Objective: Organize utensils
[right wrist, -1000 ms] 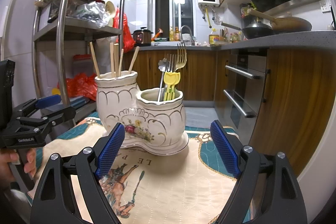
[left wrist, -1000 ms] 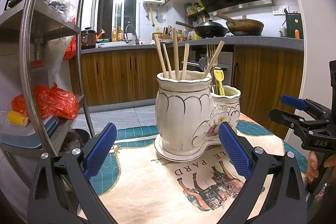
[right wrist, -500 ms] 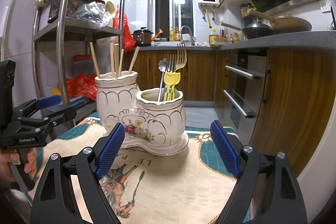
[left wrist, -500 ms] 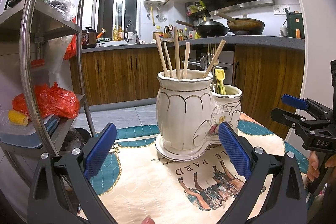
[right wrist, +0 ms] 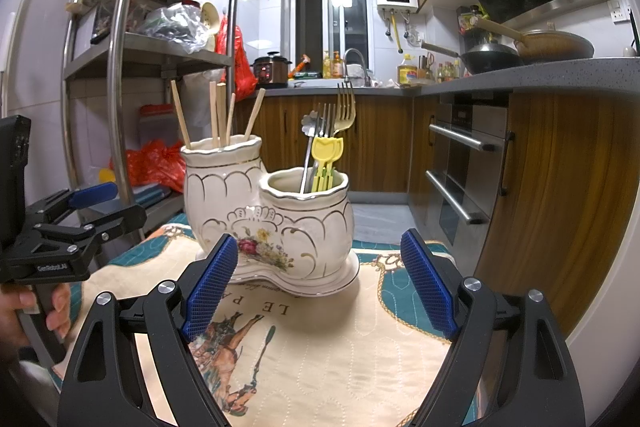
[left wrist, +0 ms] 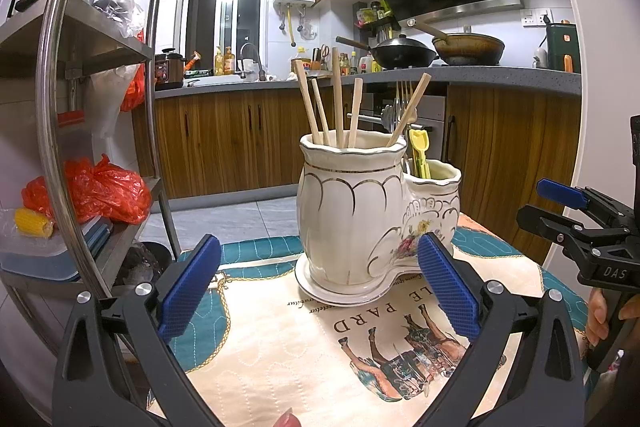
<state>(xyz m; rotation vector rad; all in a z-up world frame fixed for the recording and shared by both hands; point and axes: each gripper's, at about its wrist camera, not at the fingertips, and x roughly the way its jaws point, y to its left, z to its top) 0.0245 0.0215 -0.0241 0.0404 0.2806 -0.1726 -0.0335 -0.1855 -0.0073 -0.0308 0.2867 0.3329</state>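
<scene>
While both grippers hover over the cloth, the count runs as follows.

Holder: one white ceramic holder (right wrist: 268, 223) with gold trim and a painted flower, two joined cups on one base, standing upright on the cloth between the two grippers.
Tall cup: five wooden chopsticks (right wrist: 218, 115), leaning apart.
Short cup: two metal forks (right wrist: 340, 111), one silver spoon (right wrist: 310, 143) with a flower-shaped end, and a bunch of yellow plastic picks (right wrist: 326, 163) whose number I cannot tell.
Left gripper (left wrist: 320, 287): fingers spread wide, nothing between the blue pads; the holder sits beyond them, untouched.
Right gripper (right wrist: 320, 283): fingers likewise spread wide and holding nothing, short of the holder's base.
Hands: one on each gripper's handle, seen at the edge of the other's view.
Tabletop: covered by a quilted cloth (right wrist: 340, 347), cream with teal border, printed with horses and lettering.
Room: a kitchen with wooden cabinets, a grey counter carrying two woks (left wrist: 440, 51), a built-in oven (right wrist: 460, 163), a range hood, a wall water heater.
Shelf rack (right wrist: 120, 67): steel, left of the tabletop, holding red plastic bags and containers.
</scene>
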